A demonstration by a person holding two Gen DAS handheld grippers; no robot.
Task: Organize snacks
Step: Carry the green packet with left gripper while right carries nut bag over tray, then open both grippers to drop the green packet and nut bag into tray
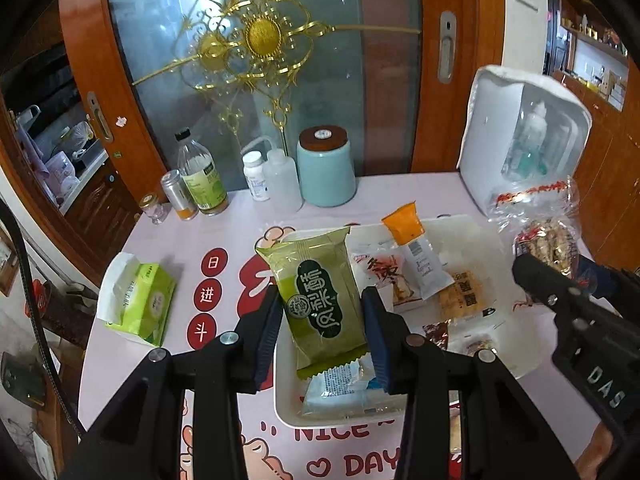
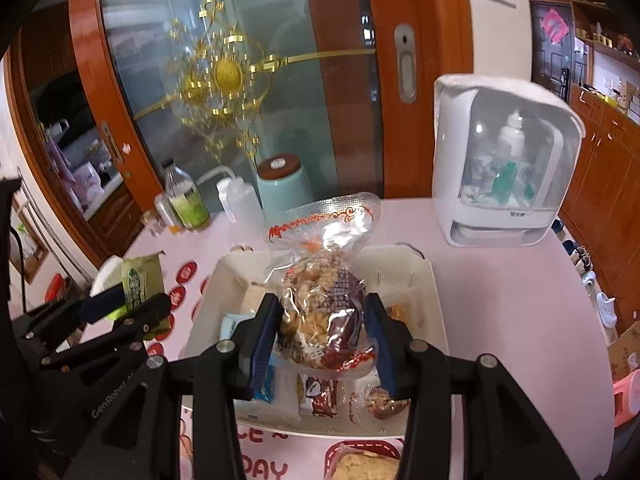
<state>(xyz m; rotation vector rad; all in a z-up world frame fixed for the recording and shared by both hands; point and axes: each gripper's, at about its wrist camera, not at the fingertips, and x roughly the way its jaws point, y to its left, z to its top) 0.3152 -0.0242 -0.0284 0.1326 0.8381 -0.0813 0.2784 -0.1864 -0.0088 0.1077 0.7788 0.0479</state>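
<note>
Our left gripper (image 1: pixel 322 316) is clamped on a green snack packet (image 1: pixel 318 300), one blue pad against each long edge. The packet's long axis runs away from us along the fingers, its crimped near end low and its far end tipped up and a little left, printed face up. It hangs above the white tray (image 1: pixel 288 408), over a pale blue packet (image 1: pixel 340 384) lying in the tray.

Our right gripper (image 2: pixel 324 332) is squeezed on a clear bag of snacks (image 2: pixel 322 292), held upright: its filled bottom sits between the pads and its empty, red-printed top points up and away. It hangs over the tray (image 2: pixel 436 280), where several small packets lie beneath it, among them a brown-wrapped one (image 2: pixel 322 398).

In the left view, an orange-topped white packet (image 1: pixel 416 256) leans in the tray beside a red-and-white one (image 1: pixel 380 272). To the left on the pink tablecloth (image 1: pixel 240 224) sits a green tissue pack (image 1: pixel 144 304). Along the far edge stand a bottle (image 1: pixel 200 176), a teal jar (image 1: pixel 326 168) and a white cabinet (image 1: pixel 520 140), all well apart from both grippers.
</note>
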